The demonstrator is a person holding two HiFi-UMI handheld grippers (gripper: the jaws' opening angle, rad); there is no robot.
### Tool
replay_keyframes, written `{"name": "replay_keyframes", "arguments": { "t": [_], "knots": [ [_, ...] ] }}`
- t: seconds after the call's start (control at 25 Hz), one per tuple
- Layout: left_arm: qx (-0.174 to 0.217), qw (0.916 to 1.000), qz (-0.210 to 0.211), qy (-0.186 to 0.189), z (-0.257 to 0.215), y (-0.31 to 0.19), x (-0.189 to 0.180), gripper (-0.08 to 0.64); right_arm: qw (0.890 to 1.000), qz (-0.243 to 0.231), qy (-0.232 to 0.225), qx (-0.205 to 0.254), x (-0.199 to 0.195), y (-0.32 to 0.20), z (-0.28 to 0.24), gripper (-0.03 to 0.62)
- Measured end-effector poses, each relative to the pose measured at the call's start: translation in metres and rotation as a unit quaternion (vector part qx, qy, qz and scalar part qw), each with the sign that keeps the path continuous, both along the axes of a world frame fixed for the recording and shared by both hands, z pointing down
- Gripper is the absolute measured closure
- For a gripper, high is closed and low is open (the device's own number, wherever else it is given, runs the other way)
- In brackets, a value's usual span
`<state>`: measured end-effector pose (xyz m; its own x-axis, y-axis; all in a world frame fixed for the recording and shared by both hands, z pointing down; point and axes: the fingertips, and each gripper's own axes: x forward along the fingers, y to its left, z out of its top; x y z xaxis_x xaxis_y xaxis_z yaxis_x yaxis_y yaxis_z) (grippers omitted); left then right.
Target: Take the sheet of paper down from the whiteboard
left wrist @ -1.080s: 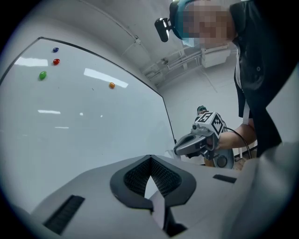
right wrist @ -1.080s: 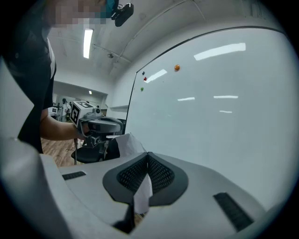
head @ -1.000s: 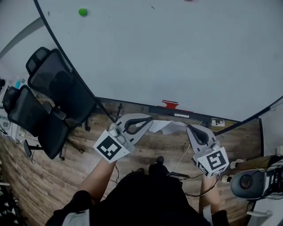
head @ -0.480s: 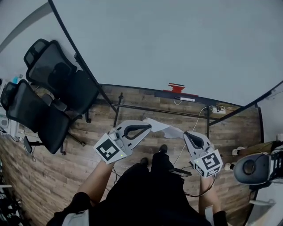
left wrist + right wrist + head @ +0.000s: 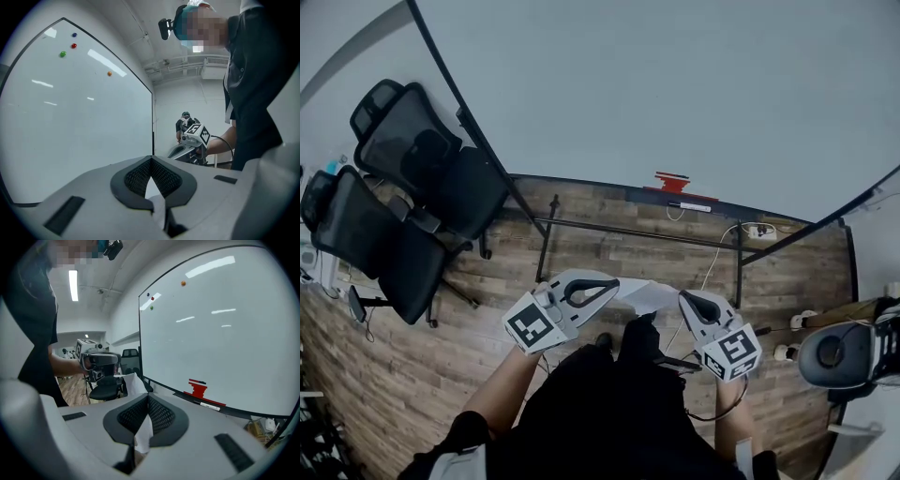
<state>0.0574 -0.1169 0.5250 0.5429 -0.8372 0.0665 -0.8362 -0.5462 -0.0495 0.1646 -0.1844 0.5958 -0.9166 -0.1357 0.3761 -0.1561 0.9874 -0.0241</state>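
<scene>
The left gripper is clamping one edge of the sheet of paper, with its jaws closed on the white edge. The right gripper is clamping the opposite edge, its jaws pressed together on the paper. The sheet is spanning the gap between both grippers at lower centre of the head view, apart from the whiteboard, which is filling the upper frame. A red object is sitting on the board's lower ledge. Two black office chairs are standing at left on the wood floor.
</scene>
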Motion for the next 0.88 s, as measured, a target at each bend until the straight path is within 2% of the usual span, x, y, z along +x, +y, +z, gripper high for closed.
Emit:
{"name": "replay_keyframes", "arguments": {
  "t": [0.28, 0.64, 0.88],
  "knots": [
    [0.008, 0.9999, 0.011, 0.010, -0.007, 0.003, 0.004, 0.548, 0.999, -0.003, 0.011, 0.030, -0.001, 0.003, -0.004, 0.575],
    [0.014, 0.9991, 0.035, 0.021, -0.009, 0.001, 0.015, 0.548, 0.999, 0.014, 0.007, 0.036, 0.004, 0.001, -0.005, 0.575],
    [0.018, 0.9990, 0.034, 0.024, -0.012, 0.000, 0.012, 0.548, 0.998, 0.027, 0.004, 0.048, 0.003, -0.002, -0.009, 0.575]
  ]
}}
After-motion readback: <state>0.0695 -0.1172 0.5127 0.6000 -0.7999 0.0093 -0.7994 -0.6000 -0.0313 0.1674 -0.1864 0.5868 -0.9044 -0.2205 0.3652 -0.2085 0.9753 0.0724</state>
